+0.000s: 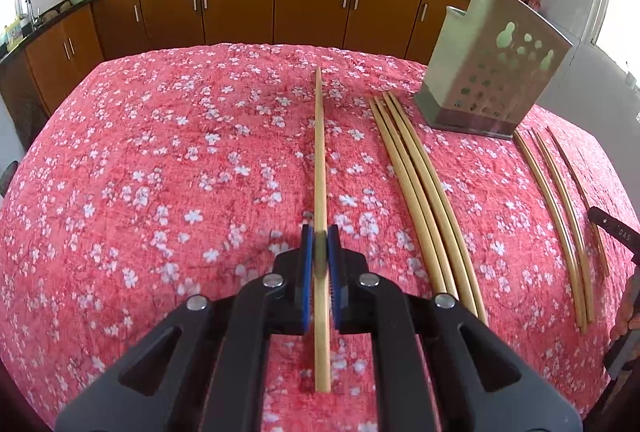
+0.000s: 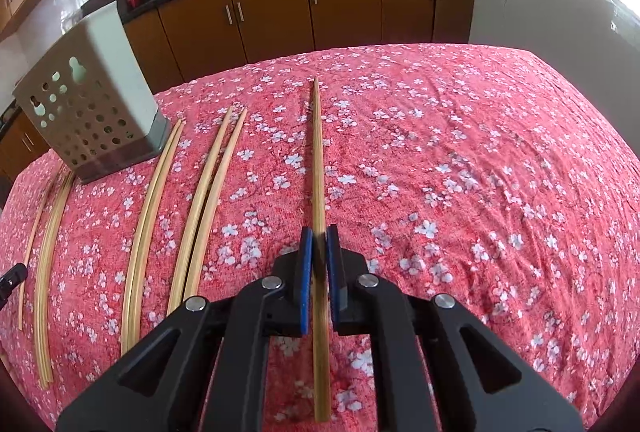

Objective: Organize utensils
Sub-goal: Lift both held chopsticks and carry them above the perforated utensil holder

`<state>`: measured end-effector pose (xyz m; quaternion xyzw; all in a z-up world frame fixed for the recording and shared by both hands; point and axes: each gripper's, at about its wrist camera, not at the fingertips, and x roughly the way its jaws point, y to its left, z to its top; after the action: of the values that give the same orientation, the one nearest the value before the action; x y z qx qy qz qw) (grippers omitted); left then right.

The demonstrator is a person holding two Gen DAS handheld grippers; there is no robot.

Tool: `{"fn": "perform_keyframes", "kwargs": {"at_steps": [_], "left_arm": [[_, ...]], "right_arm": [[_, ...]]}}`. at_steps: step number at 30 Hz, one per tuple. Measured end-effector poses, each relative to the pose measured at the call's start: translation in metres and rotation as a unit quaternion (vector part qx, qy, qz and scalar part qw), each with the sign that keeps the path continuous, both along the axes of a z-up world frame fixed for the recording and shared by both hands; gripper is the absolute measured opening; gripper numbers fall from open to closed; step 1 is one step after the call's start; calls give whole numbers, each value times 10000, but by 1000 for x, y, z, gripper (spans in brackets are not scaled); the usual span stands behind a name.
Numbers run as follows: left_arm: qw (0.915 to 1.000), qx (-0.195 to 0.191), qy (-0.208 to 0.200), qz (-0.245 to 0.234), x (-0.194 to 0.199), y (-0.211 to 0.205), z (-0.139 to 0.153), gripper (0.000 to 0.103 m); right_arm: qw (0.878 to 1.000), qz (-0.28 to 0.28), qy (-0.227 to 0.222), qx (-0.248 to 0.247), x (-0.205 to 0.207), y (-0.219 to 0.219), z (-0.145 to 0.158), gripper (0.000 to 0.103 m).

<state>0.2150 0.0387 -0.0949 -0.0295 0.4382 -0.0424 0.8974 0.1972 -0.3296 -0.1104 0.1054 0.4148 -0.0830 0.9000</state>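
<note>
On the left gripper's (image 1: 320, 244) side the flowered cloth (image 1: 160, 172) lies bare out to its far and left edges — open room. To its right a bundle of chopsticks (image 1: 416, 192) lies close by, then the perforated holder (image 1: 492, 72) standing upright behind, then three more sticks (image 1: 560, 216) near the edge. For the right gripper (image 2: 320, 244) the cloth to its right (image 2: 480, 172) is open — its left is barred by sticks (image 2: 208, 192) and the holder (image 2: 92, 104).

Right gripper (image 1: 624, 272) cut off at edge, holder (image 2: 92, 112) contents hidden
</note>
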Motion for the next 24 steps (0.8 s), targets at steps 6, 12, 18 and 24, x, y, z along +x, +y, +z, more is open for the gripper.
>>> {"fn": "perform_keyframes", "kwargs": {"at_steps": [6,12,18,24], "left_arm": [[9999,110,2,-33,-12,-5,0,14],[9997,255,-19,14,-16,-6,0,8],[9998,163,-130,-31,-26,2,16,8],[9975,11,-711,-13,-39,10,62,8]], "right_arm": [[10000,50,34,-33,-13,4,2,9],[9999,131,-1,-57,-20,5,2,8],[9991,95,-420,-65,-38,4,26,8],[9940,-22,-1089,-125,-54,-6,69,8]]}}
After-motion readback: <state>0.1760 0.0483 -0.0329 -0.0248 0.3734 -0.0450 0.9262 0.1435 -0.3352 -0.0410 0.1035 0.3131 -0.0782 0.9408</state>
